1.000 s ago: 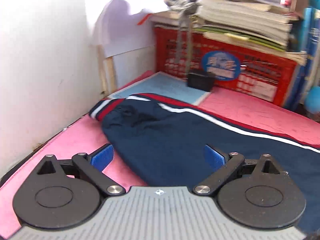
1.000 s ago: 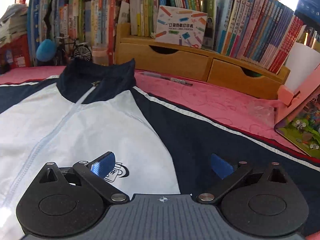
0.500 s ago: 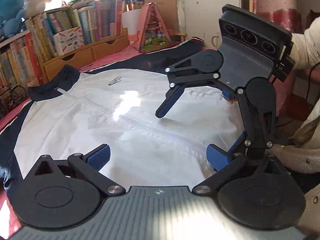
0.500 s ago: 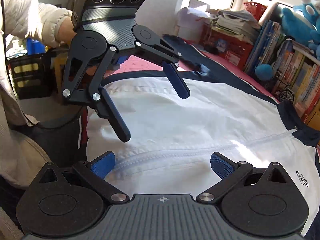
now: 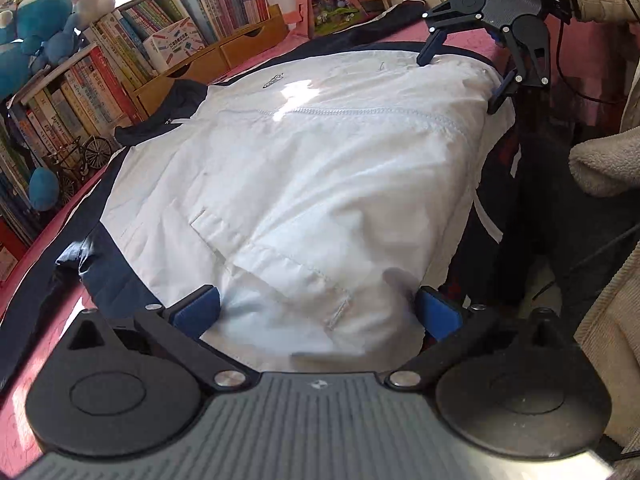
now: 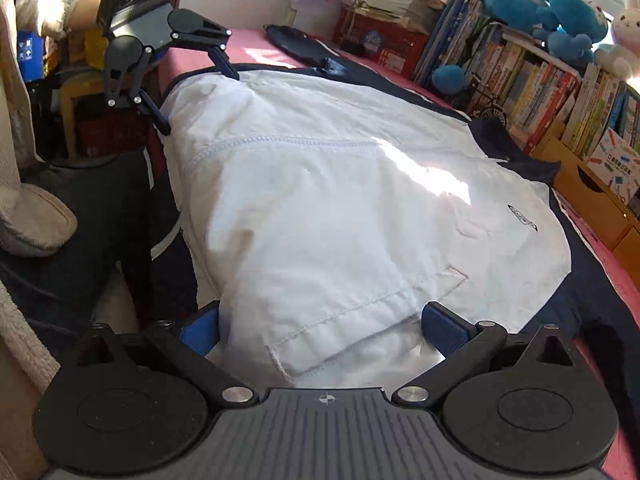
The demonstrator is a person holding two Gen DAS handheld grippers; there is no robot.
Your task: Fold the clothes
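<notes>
Left wrist view: L tool & R tool both spread wide, straddling white jacket hem.

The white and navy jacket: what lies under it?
Around the jacket a pink tabletop shows, so it lies on that. Its hem hangs over the near edge. Anything beneath the fabric is covered.

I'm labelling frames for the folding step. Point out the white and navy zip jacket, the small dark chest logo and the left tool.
White and navy zip jacket (image 5: 304, 168): left wrist view, white front panel.
Small dark chest logo (image 6: 522, 216): right wrist view, centre of the emblem.
Left tool (image 6: 196, 98): right wrist view, midway between its fingertips.
</notes>
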